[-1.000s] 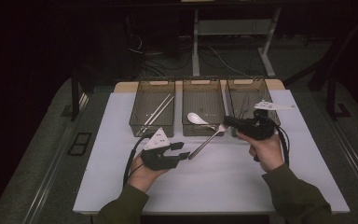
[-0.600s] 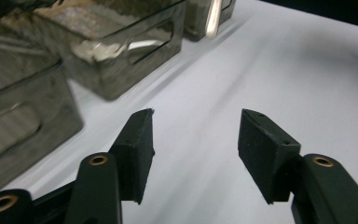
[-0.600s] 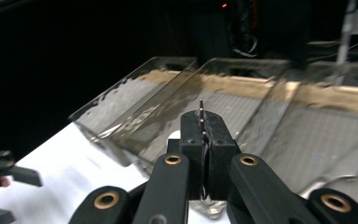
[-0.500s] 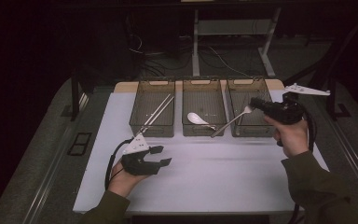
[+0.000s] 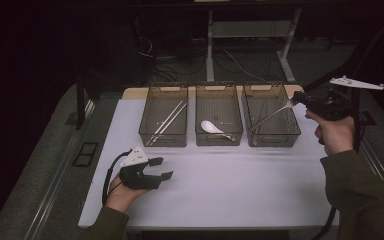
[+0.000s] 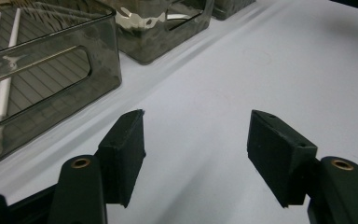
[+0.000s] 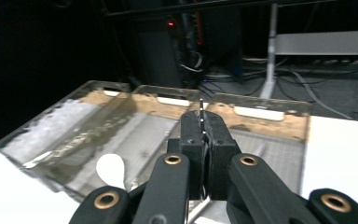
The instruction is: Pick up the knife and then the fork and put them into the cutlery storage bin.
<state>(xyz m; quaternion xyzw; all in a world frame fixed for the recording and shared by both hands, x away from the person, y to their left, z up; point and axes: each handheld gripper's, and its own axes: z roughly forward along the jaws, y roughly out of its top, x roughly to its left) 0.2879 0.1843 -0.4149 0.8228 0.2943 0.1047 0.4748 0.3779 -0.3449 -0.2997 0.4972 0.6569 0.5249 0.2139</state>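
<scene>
White table covering [image 5: 240, 185] spreads pale and bare under both hands, with dark floor and cables beyond its far edge. At the right, the right gripper [image 5: 296, 99] has its jaws clamped on the end of a slim metal utensil [image 5: 270, 114]; in the right gripper view the thin handle [image 7: 202, 119] stands pinched between the pads. From the jaws the utensil slopes down and away into the right tray [image 5: 272, 131], just ahead of and below the gripper. Farther out on that side sit the middle tray [image 5: 219, 137], holding a white spoon [image 5: 211, 127], and then the left tray [image 5: 163, 137] with two long white chopsticks [image 5: 167, 121]. The left gripper [image 5: 164, 168] hovers low over the near left part of the covering, its jaws having just been opening, wide apart with nothing between them. Ahead of it lies clear covering up to the trays' near walls; the covering's left edge is close beside the hand.
</scene>
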